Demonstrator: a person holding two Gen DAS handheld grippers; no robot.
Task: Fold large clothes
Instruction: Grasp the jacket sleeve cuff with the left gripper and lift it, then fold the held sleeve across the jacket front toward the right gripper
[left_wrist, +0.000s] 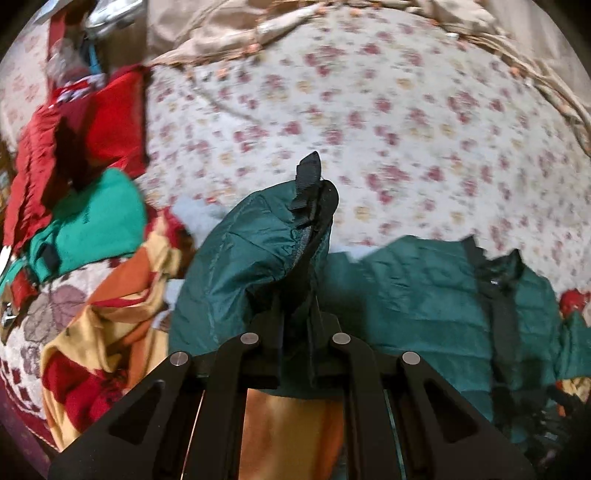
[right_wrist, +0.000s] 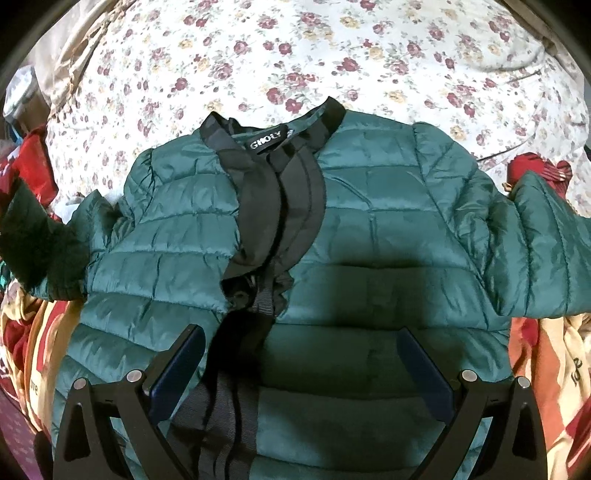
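Jacket (right_wrist: 351, 229) cuff pinched in left jaws, body beneath spread right jaws.

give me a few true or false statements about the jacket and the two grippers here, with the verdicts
1. The left gripper is shut on a fold of the green jacket. True.
2. The right gripper is clamped on the jacket's collar. False: its jaws stand open above the jacket's front, gripping nothing.
3. The jacket lies front up on a floral bedsheet, with the neck label showing. True.
4. The jacket is plain red. False: it is dark green, quilted, with black trim down the front.
5. Other clothes, red and light green, lie beside the jacket in the left wrist view. True.
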